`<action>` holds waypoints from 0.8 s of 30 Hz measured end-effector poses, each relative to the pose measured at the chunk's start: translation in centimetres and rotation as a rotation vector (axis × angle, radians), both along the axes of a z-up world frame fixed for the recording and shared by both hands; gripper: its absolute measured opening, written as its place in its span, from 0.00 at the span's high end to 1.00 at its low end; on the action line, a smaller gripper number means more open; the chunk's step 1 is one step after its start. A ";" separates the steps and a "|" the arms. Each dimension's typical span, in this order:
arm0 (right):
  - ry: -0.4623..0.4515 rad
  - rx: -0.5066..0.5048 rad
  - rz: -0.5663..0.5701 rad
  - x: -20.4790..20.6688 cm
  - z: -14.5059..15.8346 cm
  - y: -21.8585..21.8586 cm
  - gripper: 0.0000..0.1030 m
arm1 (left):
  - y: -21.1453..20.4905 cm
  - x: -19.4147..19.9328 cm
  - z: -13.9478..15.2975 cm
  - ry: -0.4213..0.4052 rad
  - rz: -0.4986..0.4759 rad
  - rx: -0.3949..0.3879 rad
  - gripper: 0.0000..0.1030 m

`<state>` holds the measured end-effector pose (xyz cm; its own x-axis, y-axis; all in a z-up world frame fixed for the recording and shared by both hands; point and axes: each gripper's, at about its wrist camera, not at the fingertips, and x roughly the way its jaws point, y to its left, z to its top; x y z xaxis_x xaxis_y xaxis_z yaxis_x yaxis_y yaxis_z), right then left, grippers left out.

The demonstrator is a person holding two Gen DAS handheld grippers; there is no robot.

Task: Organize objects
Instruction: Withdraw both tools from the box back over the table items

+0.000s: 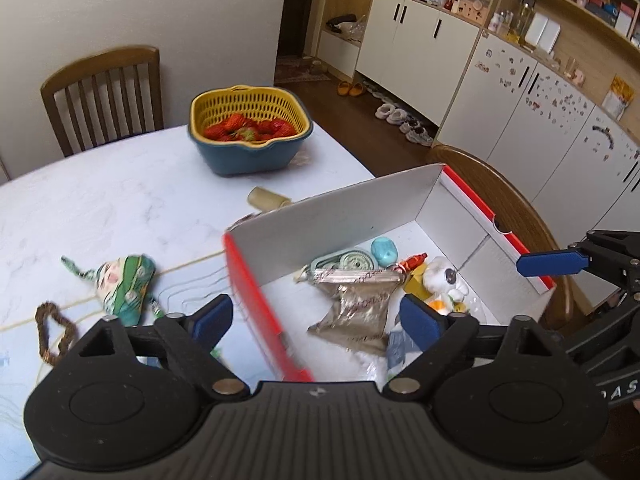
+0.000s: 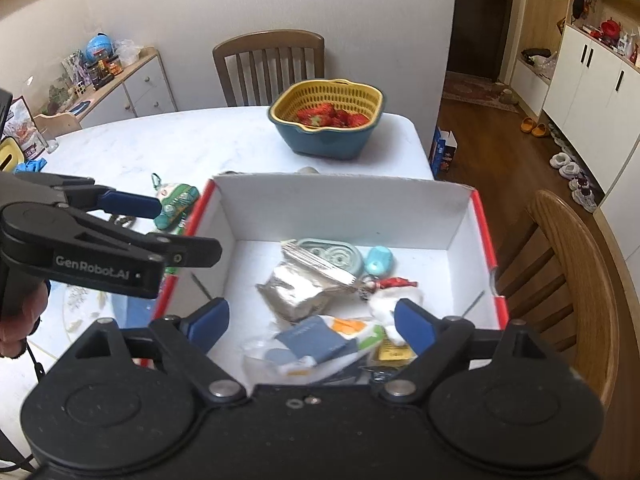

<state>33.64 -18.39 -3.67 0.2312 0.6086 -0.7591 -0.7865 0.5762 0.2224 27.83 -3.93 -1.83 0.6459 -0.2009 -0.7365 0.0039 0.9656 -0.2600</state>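
A white cardboard box (image 1: 340, 220) (image 2: 340, 208) with a red rim stands on the white table. In it lie a silver foil pouch (image 1: 352, 304) (image 2: 300, 292), a teal oval item (image 1: 384, 251), a green dish (image 2: 332, 254), a white plush toy (image 1: 442, 280) and a blue booklet (image 2: 316, 340). My left gripper (image 1: 316, 316) (image 2: 188, 230) is open above the box's left wall, holding nothing. My right gripper (image 2: 312, 316) is open over the box's near part, also holding nothing; one blue pad (image 1: 548, 262) shows at the right. Left of the box lie a green fabric doll (image 1: 124, 288) (image 2: 176, 204) and a brown bead bracelet (image 1: 52, 332).
A yellow-and-blue basket of strawberries (image 1: 250, 128) (image 2: 326, 116) stands at the table's far side. A beige roll (image 1: 270, 199) lies behind the box. Wooden chairs stand at the far side (image 2: 268, 68) and right of the box (image 2: 572, 272). Thin string trails across the table (image 1: 188, 266).
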 end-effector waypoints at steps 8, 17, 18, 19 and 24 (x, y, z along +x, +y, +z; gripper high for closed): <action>-0.012 0.007 -0.004 -2.9 1.6 2.9 0.13 | 4.8 -3.0 0.4 -0.028 -0.006 0.011 0.00; -0.021 -0.003 0.014 -6.1 2.7 7.5 0.13 | 11.7 -6.1 -0.8 -0.025 0.036 0.035 0.00; -0.022 -0.005 0.016 -6.4 2.8 8.1 0.13 | 12.5 -6.4 -1.0 -0.026 0.047 0.040 0.00; -0.022 -0.007 0.019 -6.8 2.8 8.6 0.13 | 13.3 -6.7 -1.1 -0.026 0.058 0.045 0.00; -0.018 -0.014 0.032 -8.3 2.8 11.4 0.12 | 16.9 -8.0 -2.0 -0.019 0.112 0.061 0.00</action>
